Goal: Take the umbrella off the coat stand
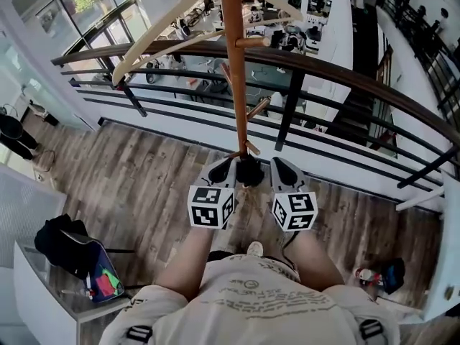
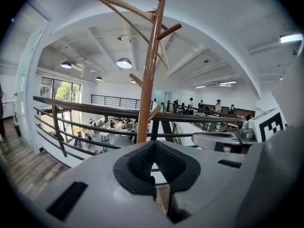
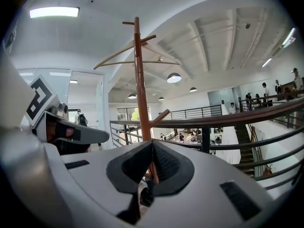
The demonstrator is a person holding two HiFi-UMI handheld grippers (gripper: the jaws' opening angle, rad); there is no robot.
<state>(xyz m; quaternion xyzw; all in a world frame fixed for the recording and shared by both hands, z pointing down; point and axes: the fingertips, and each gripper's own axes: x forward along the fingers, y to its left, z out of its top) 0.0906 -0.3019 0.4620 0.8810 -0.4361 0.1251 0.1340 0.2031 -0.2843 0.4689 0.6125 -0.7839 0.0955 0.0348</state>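
The wooden coat stand (image 1: pixel 231 63) rises straight ahead of me, its pole (image 2: pixel 148 89) with short pegs and a pale curved arm (image 1: pixel 154 38) near the top. A small dark object (image 1: pixel 249 172) sits low by the pole between my two grippers; I cannot tell whether it is the umbrella. My left gripper (image 1: pixel 224 169) and right gripper (image 1: pixel 282 168) are side by side just short of the pole, pointing at it. Both are shut with nothing between the pads. The right gripper view shows the pole (image 3: pixel 139 89) behind the closed tips (image 3: pixel 152 143), with the dark object (image 3: pixel 145 194) below.
A dark railing (image 1: pixel 323 70) with black bars runs behind the stand, with a drop to a lower floor beyond. A black bag (image 1: pixel 61 246) lies on a white cabinet at lower left. Small items (image 1: pixel 377 275) lie on the wood floor at right.
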